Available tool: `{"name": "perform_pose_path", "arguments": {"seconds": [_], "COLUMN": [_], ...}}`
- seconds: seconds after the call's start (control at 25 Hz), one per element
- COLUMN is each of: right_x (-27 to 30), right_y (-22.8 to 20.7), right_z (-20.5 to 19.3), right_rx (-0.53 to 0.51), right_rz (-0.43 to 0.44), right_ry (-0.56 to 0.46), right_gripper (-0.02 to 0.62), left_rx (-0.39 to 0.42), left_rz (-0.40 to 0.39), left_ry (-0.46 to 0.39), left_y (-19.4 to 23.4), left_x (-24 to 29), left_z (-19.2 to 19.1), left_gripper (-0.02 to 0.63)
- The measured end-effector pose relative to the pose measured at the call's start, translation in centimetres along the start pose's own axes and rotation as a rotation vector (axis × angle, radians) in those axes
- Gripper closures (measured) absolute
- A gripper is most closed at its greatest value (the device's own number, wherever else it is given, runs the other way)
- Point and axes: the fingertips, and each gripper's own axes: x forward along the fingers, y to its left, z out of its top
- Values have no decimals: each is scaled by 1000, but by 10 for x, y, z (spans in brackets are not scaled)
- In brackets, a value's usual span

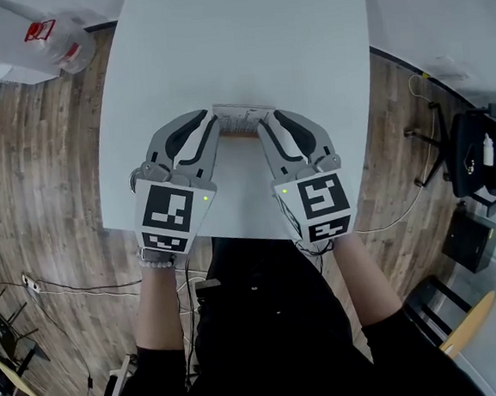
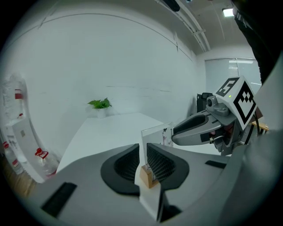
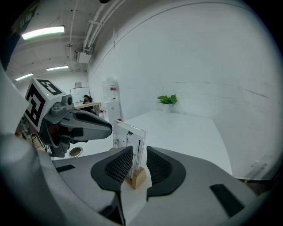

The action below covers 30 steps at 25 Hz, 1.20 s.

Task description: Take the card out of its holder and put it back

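A clear card (image 1: 242,114) stands upright in a small wooden holder (image 1: 241,135) on the white table (image 1: 235,47), near its front edge. My left gripper (image 1: 216,128) reaches the stand's left end and my right gripper (image 1: 264,126) its right end. In the left gripper view the jaws (image 2: 142,161) are pinched on the card (image 2: 154,134), with the wooden base (image 2: 148,176) just below. Seen from the right gripper, its jaws (image 3: 138,161) bracket the wooden base (image 3: 136,178), and the printed card (image 3: 129,137) rises between them.
A small potted plant (image 2: 101,104) sits at the table's far end. Plastic bottles (image 1: 62,45) stand on the floor at the far left. A dark chair (image 1: 477,155) and cables are to the right. A person's legs press against the table's near edge.
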Motion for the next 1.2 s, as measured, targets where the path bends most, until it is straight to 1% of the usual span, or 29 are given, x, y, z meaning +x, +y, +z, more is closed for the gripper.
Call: {"name": "perform_pose_path", "arguments": {"seconds": [0.16,0.24,0.4,0.52,0.72,0.92,1.08,1.16,1.2], "right_x": [-8,-15,-35,-49,-72,-100,-122,-130,-135], "right_y": [0,-1,-4,-4,6,25,35,35,34], "right_z": [7,13,32,44,62,90,106,112,115], "right_rx": [-21,-26,-18,-53,-112,-163,-176,-189,-197], "right_rz": [-8,-14,-31,-37,-20,27,51,49,45], "right_ry": [-13,-36,-122,-146,-166,-226,-266,-287,-299], "right_gripper": [480,482,526,539,543,543,543,543,543], "left_rx": [-3,-3,-11,10,47,63,86,85,66], "left_rz": [24,34,52,50,61,92,118,128,137], "left_ry": [-4,-12,-43,-60,-96,-145,-180,-195,-199], "left_y": [3,3,-1,-7,-16,-22,-31,-36,-38], "left_x": [-13,-19,-35,-45,-67,-89,-103,-110,-114], "left_z": [6,11,25,38,64,93,113,122,126], "left_gripper": [560,560,561,561,571,575,578,578,579]}}
